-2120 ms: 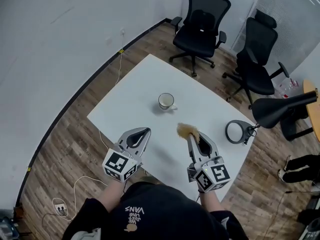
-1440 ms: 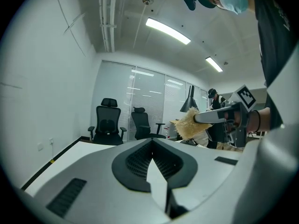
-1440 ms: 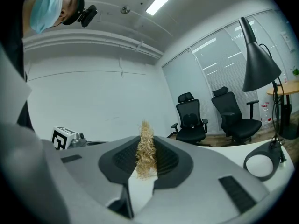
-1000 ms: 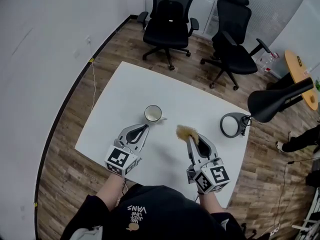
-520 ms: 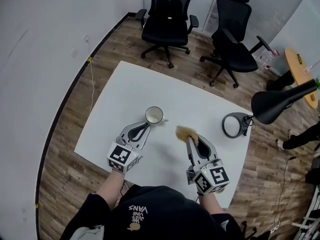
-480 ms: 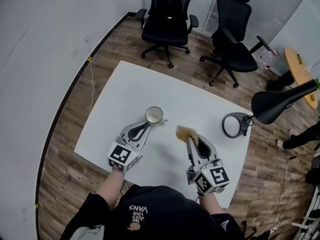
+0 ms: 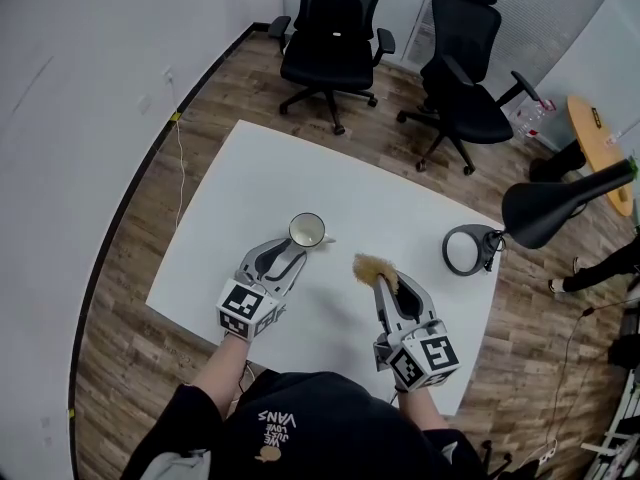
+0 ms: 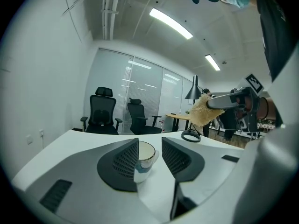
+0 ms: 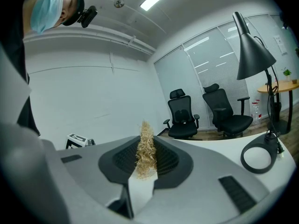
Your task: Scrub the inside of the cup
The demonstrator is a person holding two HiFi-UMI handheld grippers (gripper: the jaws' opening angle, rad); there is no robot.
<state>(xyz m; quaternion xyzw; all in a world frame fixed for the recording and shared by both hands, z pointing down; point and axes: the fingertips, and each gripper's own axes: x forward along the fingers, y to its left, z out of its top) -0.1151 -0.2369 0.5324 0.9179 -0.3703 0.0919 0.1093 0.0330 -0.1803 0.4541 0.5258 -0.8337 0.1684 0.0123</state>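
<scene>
A white cup (image 7: pixel 307 230) stands upright on the white table (image 7: pixel 400 203). My left gripper (image 7: pixel 288 255) sits just in front of it. Its jaws have just been opening and now stand slightly apart. In the left gripper view the cup (image 8: pixel 148 155) shows in the gap at the fingertips of the left gripper (image 8: pixel 150 142), and the pads do not press on it. To the right my right gripper (image 7: pixel 383 281) is shut on a tan fibrous scrubber (image 7: pixel 371 265), held above the table. In the right gripper view the scrubber (image 9: pixel 145 136) stands upright between the right gripper (image 9: pixel 148 148) pads.
A black desk lamp (image 7: pixel 556 208) leans over the table's right side, with a ring-shaped base (image 7: pixel 468 250) on the tabletop. Two black office chairs (image 7: pixel 330 38) (image 7: pixel 468 88) stand on the wood floor beyond the far edge. A wall runs along the left.
My left gripper has dropped and moved closer to the cup, and its jaws have gone from shut to slightly apart. The right gripper and scrubber have stayed put.
</scene>
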